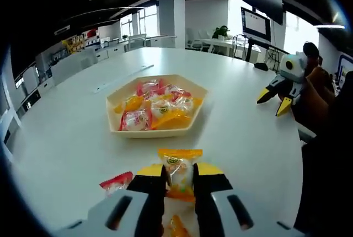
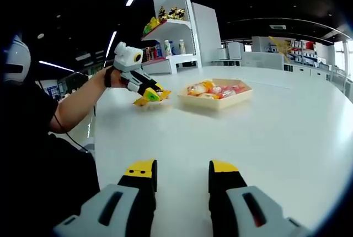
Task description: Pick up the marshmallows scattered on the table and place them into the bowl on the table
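A beige hexagonal bowl [image 1: 117,122] sits mid-table, holding several red and orange wrapped marshmallows [image 1: 157,109]. My left gripper [image 1: 180,178] is shut on an orange-wrapped marshmallow [image 1: 177,164], just short of the bowl's near rim. Beside its left jaw a red-wrapped marshmallow [image 1: 117,182] lies on the white table, and another orange wrapper [image 1: 176,227] peeks out between the jaws lower down. In the right gripper view my right gripper [image 2: 182,173] stands open over bare table, with the bowl [image 2: 220,103] far ahead and the left gripper [image 2: 150,97] left of it, gripping its marshmallow [image 2: 152,94].
The right gripper [image 1: 274,102] shows at the table's right edge, held by a hand. The person's arm [image 2: 77,102] reaches in from the left. Shelves of goods [image 2: 168,33] stand beyond the table, and a monitor [image 1: 256,25] hangs at the far right.
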Tool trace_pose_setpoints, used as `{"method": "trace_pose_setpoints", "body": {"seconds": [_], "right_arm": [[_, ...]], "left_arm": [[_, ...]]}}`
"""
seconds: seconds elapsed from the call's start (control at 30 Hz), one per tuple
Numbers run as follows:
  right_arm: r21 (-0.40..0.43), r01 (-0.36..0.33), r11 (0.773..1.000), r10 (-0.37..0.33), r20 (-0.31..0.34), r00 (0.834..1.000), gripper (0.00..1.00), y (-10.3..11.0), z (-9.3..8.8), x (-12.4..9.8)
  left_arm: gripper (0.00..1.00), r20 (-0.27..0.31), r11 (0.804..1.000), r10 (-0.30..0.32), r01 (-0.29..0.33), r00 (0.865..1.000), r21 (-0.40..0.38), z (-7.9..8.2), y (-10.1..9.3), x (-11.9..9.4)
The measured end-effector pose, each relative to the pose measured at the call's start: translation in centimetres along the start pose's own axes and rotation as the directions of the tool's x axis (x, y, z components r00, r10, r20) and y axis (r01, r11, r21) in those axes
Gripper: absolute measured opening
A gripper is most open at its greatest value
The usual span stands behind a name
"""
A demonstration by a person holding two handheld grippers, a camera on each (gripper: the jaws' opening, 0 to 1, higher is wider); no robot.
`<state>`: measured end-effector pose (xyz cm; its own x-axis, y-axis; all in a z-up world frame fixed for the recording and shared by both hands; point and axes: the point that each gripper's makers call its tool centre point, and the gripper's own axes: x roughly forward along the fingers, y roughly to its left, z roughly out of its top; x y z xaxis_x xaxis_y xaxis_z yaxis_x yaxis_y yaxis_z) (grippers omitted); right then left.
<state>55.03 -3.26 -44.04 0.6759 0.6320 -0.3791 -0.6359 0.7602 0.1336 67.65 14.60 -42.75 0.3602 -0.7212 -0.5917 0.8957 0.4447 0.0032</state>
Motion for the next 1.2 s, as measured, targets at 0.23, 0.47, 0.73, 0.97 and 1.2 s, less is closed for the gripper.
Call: {"method": "trace_pose_setpoints", "body": {"seconds": [0.23, 0.47, 0.73, 0.97, 1.2], "right_arm": [[0.001, 0.001, 1.000, -0.001, -0.002, 1.000, 0.36, 0.0, -0.1, 0.0], [-0.001, 0.000, 1.000, 0.000, -0.001, 1.000, 0.36, 0.0, 0.0, 0.0], [0.000, 0.001, 1.000, -0.001, -0.001, 1.000, 0.36, 0.0, 0.0, 0.0], [0.001, -0.004, 1.000, 0.004, -0.003, 1.000, 0.36, 0.1, -0.1, 0.1], [0.002, -0.004, 1.000, 0.004, 0.000, 1.000, 0.36, 0.1, -0.1, 0.1]], "left_arm": [[0.19, 0.035, 1.000, -0.007, 0.007, 0.999, 0.002, 0.8, 0.2, -0.1], [0.19, 0.110, 0.999, 0.043, -0.046, 0.993, 0.024, 2.5, 0.9, -0.2], [0.20, 0.172, 0.999, 0.043, -0.045, 0.984, 0.008, 3.9, 0.9, -0.3], [0.20, 0.185, 0.998, 0.050, -0.054, 0.981, 0.015, 4.5, 1.0, -0.1], [0.20, 0.228, 0.998, 0.059, -0.059, 0.972, -0.007, 5.5, 0.9, -0.2]]}}
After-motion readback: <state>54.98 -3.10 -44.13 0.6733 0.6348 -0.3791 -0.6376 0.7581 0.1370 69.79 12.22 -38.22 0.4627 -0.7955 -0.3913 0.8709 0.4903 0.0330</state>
